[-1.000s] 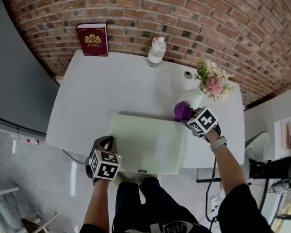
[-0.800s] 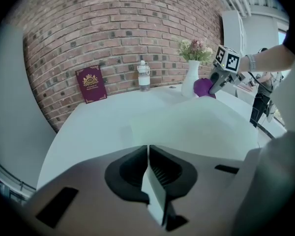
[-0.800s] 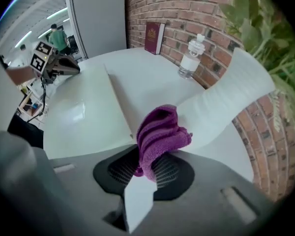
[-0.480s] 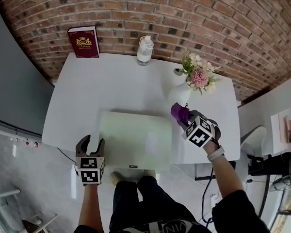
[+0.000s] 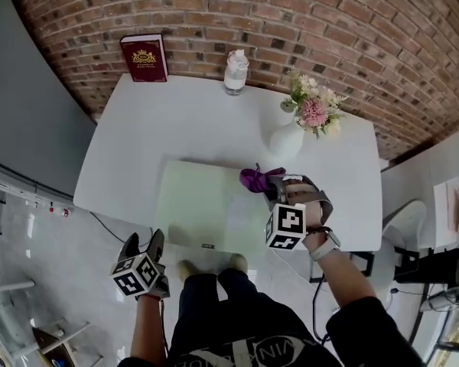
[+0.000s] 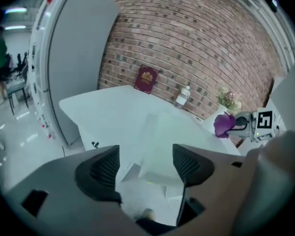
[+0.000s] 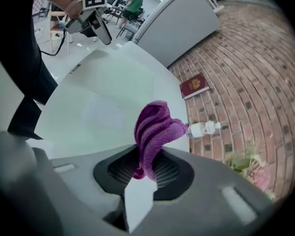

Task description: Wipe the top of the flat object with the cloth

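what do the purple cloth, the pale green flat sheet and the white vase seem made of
Purple cloth: soft woven or microfibre fabric, matte; it bunches in ribbed folds.
Pale green flat sheet: probably plastic or glass, smooth, faintly glossy; a pale reflection shows on it.
White vase: likely glazed ceramic, smooth and rounded; too small to be sure.

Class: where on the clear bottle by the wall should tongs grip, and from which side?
Probably the bottle at mid-body, tongs roughly level, coming from the near edge of the table. It stands upright, and the brick wall close behind blocks the back.
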Available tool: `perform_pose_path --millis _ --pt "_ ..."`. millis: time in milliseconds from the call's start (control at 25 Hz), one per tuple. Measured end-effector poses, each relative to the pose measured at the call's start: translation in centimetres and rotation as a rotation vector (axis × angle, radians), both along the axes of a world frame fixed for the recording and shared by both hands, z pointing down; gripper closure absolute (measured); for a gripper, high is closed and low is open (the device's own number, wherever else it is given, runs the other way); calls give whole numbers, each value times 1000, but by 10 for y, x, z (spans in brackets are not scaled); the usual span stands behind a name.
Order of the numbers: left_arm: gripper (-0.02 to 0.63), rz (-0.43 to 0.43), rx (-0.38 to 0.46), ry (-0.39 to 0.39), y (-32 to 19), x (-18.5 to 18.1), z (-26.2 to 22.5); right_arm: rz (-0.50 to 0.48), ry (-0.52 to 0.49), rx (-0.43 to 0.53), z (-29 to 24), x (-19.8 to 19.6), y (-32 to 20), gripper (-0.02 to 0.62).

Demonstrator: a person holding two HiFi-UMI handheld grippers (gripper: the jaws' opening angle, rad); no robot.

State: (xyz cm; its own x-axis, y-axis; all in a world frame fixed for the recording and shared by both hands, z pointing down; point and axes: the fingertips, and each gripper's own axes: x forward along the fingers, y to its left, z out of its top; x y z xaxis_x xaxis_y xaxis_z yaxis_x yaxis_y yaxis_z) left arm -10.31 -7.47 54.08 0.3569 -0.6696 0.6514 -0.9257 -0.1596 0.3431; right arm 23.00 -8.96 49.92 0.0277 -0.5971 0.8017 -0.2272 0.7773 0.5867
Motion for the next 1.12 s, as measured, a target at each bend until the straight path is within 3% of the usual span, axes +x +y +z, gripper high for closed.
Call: perform_pose_path --millis 80,240,320,640,800,960,1120 --pt "287 -66 -33 87 11 2 7 -50 28 17 -1 -10 2 517" --pt "258 -180 -123 406 30 26 28 -124 44 37 1 -29 7 517" --pt "249 -204 -130 518 31 39 34 -142 41 46 3 -33 10 517" --pt "247 -299 -101 759 21 72 49 -194 42 68 6 -28 24 517" --pt "252 -324 -87 879 21 76 51 -158 -6 64 7 -20 35 517" --pt "270 -321 -60 945 29 73 48 -105 -50 66 10 -11 44 517" --pt "284 -373 -36 1059 46 64 41 -46 -103 81 6 -1 49 517"
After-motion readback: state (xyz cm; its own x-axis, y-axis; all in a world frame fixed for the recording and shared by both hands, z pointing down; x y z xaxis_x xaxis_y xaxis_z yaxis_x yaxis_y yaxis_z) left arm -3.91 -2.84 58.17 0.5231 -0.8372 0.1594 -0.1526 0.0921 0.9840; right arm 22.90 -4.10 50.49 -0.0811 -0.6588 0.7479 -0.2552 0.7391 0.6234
